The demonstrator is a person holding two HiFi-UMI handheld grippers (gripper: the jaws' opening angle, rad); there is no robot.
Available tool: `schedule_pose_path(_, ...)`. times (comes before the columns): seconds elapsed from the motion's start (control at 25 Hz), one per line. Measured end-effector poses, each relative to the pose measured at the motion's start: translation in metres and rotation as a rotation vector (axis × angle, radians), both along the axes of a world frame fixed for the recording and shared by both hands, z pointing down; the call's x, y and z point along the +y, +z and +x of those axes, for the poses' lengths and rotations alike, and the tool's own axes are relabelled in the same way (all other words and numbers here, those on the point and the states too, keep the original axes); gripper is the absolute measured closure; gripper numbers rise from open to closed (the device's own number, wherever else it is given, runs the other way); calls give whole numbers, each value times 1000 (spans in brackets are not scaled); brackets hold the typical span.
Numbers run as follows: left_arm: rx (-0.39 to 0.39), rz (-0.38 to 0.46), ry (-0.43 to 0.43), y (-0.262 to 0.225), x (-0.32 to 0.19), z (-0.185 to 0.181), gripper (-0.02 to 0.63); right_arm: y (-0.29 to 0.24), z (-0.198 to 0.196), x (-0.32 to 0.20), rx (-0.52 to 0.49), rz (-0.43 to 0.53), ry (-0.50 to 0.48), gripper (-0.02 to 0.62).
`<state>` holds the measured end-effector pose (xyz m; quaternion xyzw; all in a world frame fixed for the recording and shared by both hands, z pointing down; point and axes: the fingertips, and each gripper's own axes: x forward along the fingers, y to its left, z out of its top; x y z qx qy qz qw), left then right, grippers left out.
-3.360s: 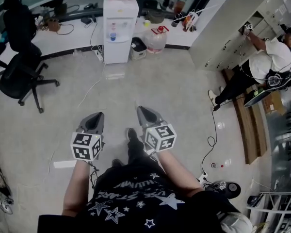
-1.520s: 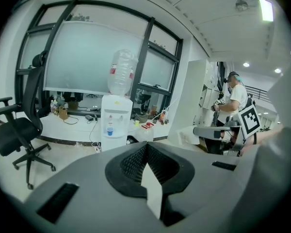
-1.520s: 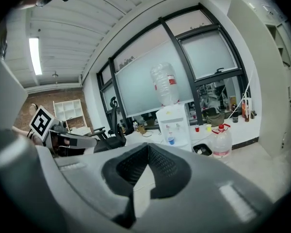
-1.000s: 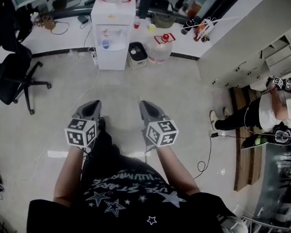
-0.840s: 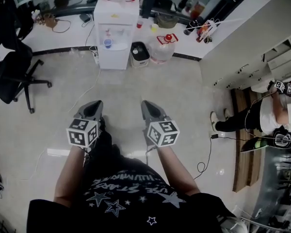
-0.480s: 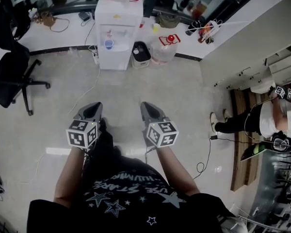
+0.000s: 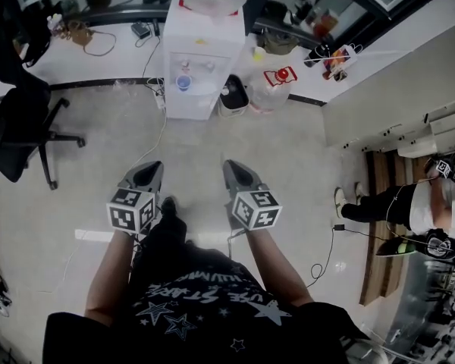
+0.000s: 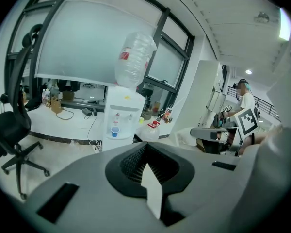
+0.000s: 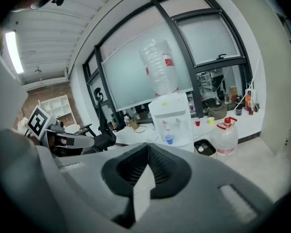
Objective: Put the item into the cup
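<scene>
The left gripper (image 7: 147,171) and right gripper (image 7: 236,170) are held side by side, each with jaws pressed together on nothing. Open floor (image 7: 205,139) is seen ahead, bounded by the water dispenser (image 7: 201,59), where a blue cup (image 7: 183,83) appears to be set.

left tongs (image 8: 145,148) matt grey plastic | floor (image 7: 288,154) smooth, faintly glossy | bottle (image 8: 133,59) clear plastic

The pale floor (image 7: 296,165) carries a white water dispenser (image 7: 201,67) at upper centre, a clear water jug (image 7: 274,91) just right of it, and a black office chair (image 7: 21,127) at left.
</scene>
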<state>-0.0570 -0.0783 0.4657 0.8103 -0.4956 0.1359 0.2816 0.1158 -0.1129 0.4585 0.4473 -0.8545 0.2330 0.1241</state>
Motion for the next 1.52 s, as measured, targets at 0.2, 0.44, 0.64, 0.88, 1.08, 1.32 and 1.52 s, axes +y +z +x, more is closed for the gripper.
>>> schedule_pose_path(0.2, 19, -21, -12, 7, -25, -28, 600, 7, -21, -25, 18, -20, 6, 594)
schedule_pose_path(0.44, 46, -33, -2, 12, -57, -45, 600, 4, -24, -51, 48, -20, 41, 594)
schedule_pose_path(0.64, 56, -23, 51, 14, -83, -42, 600, 7, -19, -78, 56, -19, 108, 594)
schedule_pose_path(0.88, 50, -33, 107, 20, -100, -50, 600, 9, -27, -92, 75, -19, 128, 594)
schedule_pose_path(1.08, 64, -43, 77, 25, -111, -63, 600, 21, -36, -99, 72, -45, 131, 594)
schedule_pose_path(1.32, 62, -80, 35, 44, -118, -73, 600, 41, -56, -118, 78, -62, 67, 594)
schedule_pose_path(1.52, 54, -103, -13, 57, -130, -74, 600, 55, -70, -151, 49, -72, 13, 594)
